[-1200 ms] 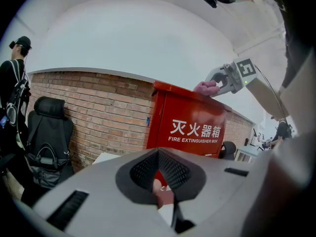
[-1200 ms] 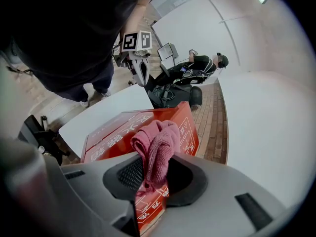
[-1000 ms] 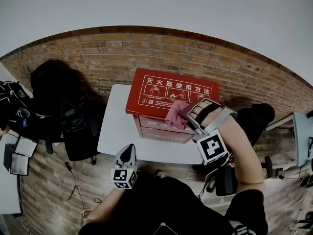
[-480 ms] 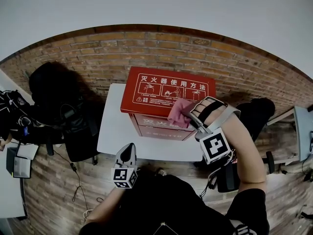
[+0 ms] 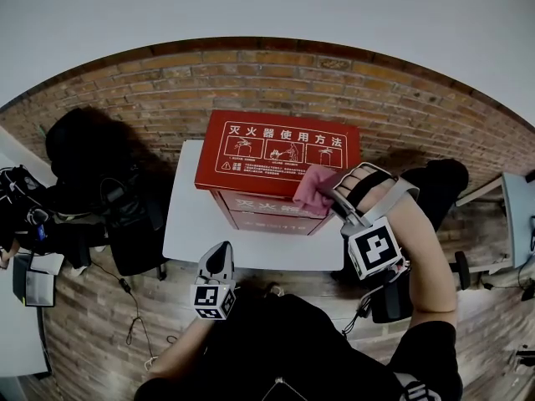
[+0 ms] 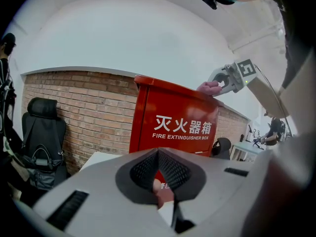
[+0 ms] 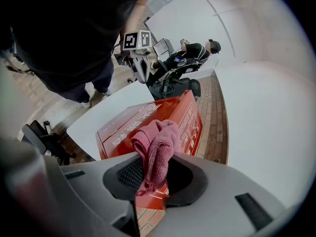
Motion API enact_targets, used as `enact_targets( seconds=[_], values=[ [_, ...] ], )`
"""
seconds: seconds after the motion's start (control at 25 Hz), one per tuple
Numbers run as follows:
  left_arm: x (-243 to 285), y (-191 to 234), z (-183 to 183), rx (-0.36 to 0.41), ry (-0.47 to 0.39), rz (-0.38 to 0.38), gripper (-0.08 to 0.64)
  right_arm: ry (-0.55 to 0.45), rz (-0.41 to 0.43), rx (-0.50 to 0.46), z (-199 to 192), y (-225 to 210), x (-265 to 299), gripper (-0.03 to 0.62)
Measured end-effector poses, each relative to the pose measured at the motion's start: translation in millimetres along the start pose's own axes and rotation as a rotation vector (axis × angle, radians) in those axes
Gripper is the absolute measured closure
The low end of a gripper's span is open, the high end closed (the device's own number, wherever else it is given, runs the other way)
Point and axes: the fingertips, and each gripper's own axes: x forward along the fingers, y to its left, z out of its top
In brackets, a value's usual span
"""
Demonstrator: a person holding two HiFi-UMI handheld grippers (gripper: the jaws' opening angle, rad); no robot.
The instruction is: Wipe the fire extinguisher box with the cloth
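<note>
The red fire extinguisher box [image 5: 280, 153] stands on a white table [image 5: 188, 224] against a brick wall. My right gripper [image 5: 334, 197] is shut on a pink cloth [image 5: 316, 186], which rests on the near right corner of the box's top. In the right gripper view the bunched cloth [image 7: 157, 147] sticks out between the jaws over the box lid [image 7: 182, 117]. My left gripper [image 5: 219, 257] hangs shut and empty in front of the table, apart from the box. The left gripper view looks up at the box front [image 6: 173, 127], with the cloth [image 6: 210, 87] on its top edge.
A black office chair [image 5: 134, 215] with bags stands left of the table, and another dark chair [image 5: 439, 190] is at the right. A desk edge [image 5: 21, 307] lies at the far left. A seated person [image 7: 190, 53] shows in the distance.
My right gripper has slid the cloth rightward along the near edge of the box top toward its right corner. The left gripper has stayed put.
</note>
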Motion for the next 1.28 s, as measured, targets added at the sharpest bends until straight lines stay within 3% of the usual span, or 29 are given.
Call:
enact_targets(
  seconds=[0.72,1.28],
  values=[
    [0.3,-22.1,-2.3,0.025,0.010,-0.039,0.541,0.071,0.000,0.073,-31.0,29.5,-23.6,0.485],
    [-9.3,-29.3,4.8,0.052,0.012,-0.061,0.541,0.137,-0.020,0.189,-50.8,55.7,-43.4,0.484]
  ],
)
